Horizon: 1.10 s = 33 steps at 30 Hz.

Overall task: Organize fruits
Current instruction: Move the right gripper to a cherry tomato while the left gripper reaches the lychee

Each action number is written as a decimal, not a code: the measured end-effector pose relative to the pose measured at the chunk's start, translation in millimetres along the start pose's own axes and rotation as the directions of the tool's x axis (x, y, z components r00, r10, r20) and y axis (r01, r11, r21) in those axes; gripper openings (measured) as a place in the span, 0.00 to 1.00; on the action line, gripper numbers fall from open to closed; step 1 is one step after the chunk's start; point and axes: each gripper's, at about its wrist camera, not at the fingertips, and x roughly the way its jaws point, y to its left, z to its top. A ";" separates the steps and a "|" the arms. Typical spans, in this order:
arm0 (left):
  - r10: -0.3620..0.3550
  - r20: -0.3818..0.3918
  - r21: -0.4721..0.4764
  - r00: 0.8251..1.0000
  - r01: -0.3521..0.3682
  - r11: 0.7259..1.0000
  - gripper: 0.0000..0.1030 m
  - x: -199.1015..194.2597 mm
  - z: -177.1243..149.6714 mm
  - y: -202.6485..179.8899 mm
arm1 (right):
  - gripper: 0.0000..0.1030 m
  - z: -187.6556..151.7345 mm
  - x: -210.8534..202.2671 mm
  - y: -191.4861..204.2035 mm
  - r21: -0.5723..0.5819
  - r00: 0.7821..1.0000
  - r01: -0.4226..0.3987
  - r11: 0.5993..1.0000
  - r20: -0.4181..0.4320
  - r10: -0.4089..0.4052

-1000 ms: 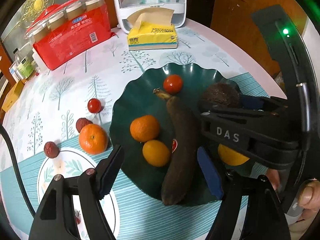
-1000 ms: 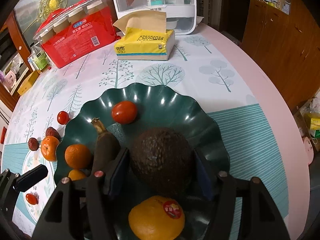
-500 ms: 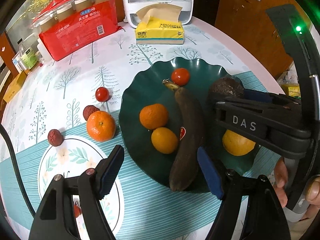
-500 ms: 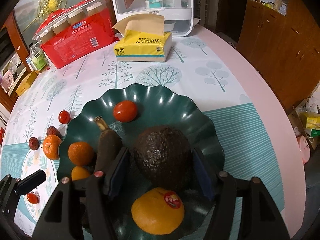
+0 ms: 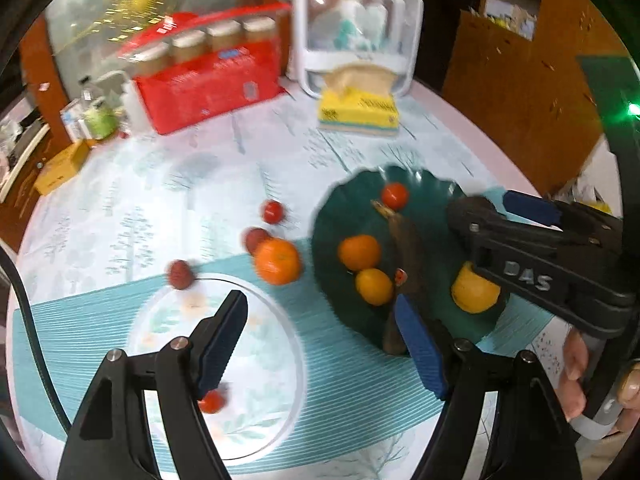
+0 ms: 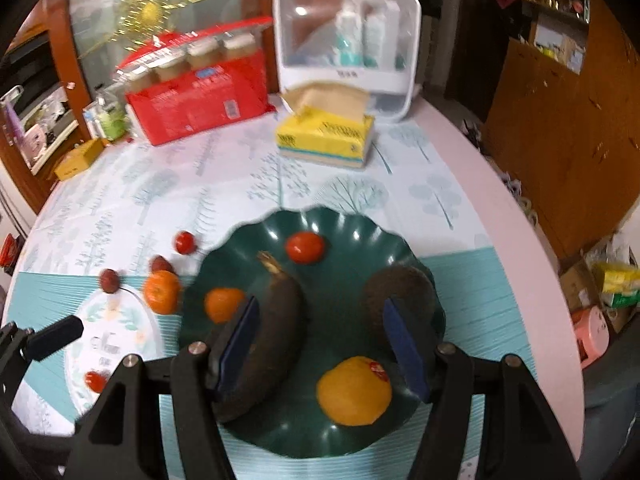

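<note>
A dark green wavy plate (image 6: 344, 224) holds a dark avocado (image 6: 394, 286), a dark banana (image 6: 272, 320), a yellow-orange fruit with a sticker (image 6: 354, 390), a small tomato (image 6: 304, 246) and an orange (image 6: 222, 304). My right gripper (image 6: 326, 344) is open and empty above the plate, the avocado just beyond its right finger. My left gripper (image 5: 320, 340) is open and empty above the white flowered plate (image 5: 260, 420), which holds a small tomato (image 5: 211, 401). A loose orange (image 5: 277, 261), two lychees (image 5: 181, 274) and a tomato (image 5: 273, 211) lie on the cloth.
A yellow tissue box (image 6: 326, 136), a white plastic container (image 6: 348, 44) and a red pack of cups (image 6: 196, 96) stand at the back of the round table. Small boxes and bottles (image 6: 100, 128) sit at the far left. The table edge (image 6: 520, 248) curves on the right.
My right gripper has let go of the avocado, opened and pulled back; the avocado now rests on the green plate. My left gripper has drawn back and left, over the white plate.
</note>
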 end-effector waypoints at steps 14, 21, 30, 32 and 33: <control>0.188 0.129 -0.116 0.974 -0.174 0.978 0.81 -81.3 34.1 106.1 | 0.63 84.6 -77.2 83.2 -0.153 0.983 -0.157 0.976 0.069 0.169; 0.229 0.047 -0.110 0.972 -0.223 0.969 0.83 -56.4 62.0 138.5 | 0.63 126.4 -51.7 122.7 -0.190 0.977 -0.213 0.959 -0.044 0.208; 0.194 -0.156 -0.093 0.969 -0.210 0.973 0.83 51.7 54.8 147.7 | 0.45 103.1 66.2 140.5 -0.171 0.940 -0.216 0.961 -0.302 0.158; 0.183 -0.183 -0.093 0.966 -0.202 0.975 0.83 70.8 52.5 147.4 | 0.43 95.0 92.8 138.5 -0.143 0.920 -0.229 0.963 -0.355 0.167; 0.179 -0.195 -0.093 0.964 -0.200 0.975 0.83 79.2 51.3 148.1 | 0.41 92.3 99.4 138.5 -0.138 0.915 -0.230 0.963 -0.366 0.166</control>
